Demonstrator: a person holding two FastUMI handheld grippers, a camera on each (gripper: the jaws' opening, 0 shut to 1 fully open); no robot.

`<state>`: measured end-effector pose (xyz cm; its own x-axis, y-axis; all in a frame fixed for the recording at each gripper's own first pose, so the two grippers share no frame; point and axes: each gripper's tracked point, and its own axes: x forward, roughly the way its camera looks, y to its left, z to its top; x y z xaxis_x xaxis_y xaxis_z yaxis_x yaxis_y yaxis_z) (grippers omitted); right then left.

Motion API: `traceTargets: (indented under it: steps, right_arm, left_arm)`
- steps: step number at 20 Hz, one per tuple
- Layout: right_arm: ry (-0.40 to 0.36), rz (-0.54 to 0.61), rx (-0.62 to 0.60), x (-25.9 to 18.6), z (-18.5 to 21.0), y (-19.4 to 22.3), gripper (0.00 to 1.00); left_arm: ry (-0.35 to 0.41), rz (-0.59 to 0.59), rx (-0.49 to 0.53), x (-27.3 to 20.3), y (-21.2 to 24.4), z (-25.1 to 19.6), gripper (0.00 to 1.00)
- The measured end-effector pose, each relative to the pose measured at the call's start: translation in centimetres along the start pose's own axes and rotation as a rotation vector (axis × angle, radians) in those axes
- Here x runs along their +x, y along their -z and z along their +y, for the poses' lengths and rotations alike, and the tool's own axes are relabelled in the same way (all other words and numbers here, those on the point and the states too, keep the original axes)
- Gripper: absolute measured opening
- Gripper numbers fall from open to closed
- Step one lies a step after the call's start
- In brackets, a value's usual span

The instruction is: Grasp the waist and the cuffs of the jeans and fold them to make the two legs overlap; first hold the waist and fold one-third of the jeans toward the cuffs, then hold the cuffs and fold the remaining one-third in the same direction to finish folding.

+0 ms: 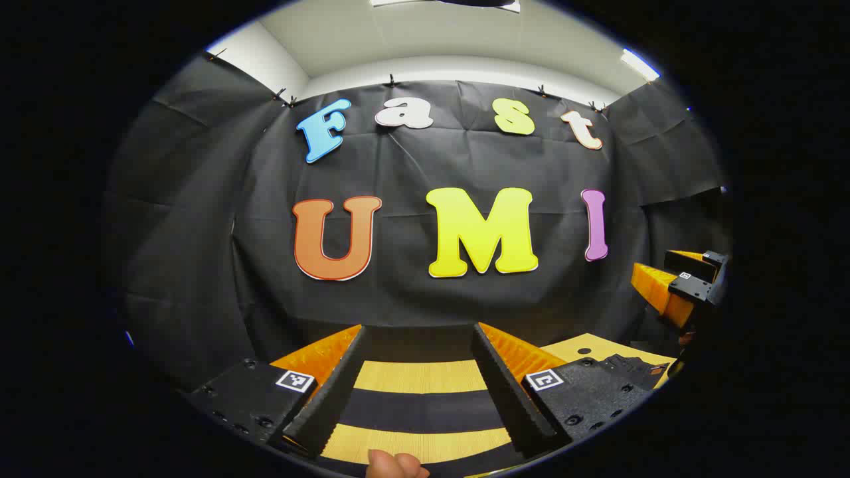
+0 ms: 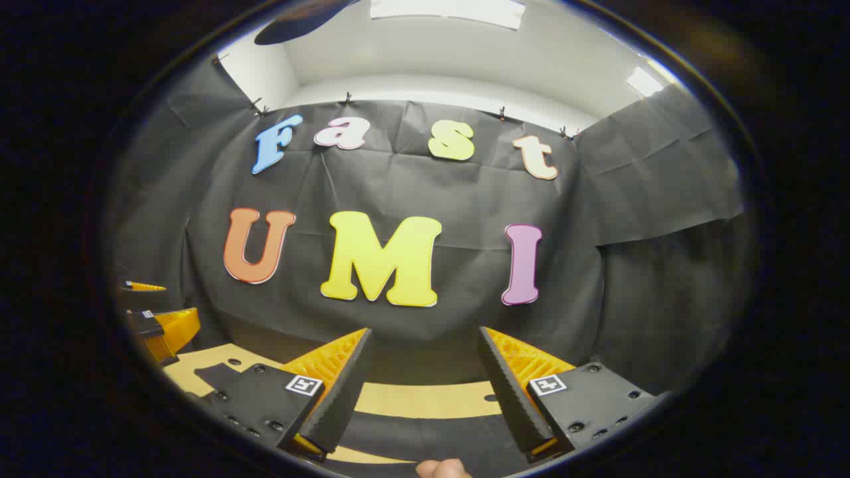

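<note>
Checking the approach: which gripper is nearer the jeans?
Left, probably, though the margin looks small. The left gripper hangs low over the jeans on the table; the right gripper hangs higher. Both are open.

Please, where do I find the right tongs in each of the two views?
Left gripper view: the right tongs are at the far right edge, farther off.
Right gripper view: the right tongs are at the bottom centre, open, pointing at the cloth wall.
Shared landmark: the wooden table, low in both views.
</note>
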<state>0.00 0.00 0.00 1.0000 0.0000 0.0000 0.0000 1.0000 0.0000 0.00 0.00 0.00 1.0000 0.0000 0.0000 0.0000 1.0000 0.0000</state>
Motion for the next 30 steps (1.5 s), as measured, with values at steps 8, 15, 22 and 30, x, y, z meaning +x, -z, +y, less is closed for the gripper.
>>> traceTargets:
  steps: [8,15,22,30]
  right_arm:
    - [-0.019,-0.005,0.001,-0.3,0.2,-0.1,0.96]
    - [-0.026,-0.013,0.002,-0.6,0.1,-0.2,0.97]
    - [-0.082,0.117,0.015,-0.9,-0.4,2.9,0.96]
    - [-0.048,0.27,-0.01,-1.8,-5.2,7.6,0.97]
  left_arm:
    - [-0.005,-0.006,0.009,-0.5,0.0,-0.2,0.99]
    - [-0.01,-0.012,0.011,-0.9,-0.4,-0.4,0.99]
    - [-0.024,0.178,-0.069,-4.3,4.1,1.8,1.0]
    - [-0.421,0.717,-0.742,-20.4,19.4,11.4,0.99]
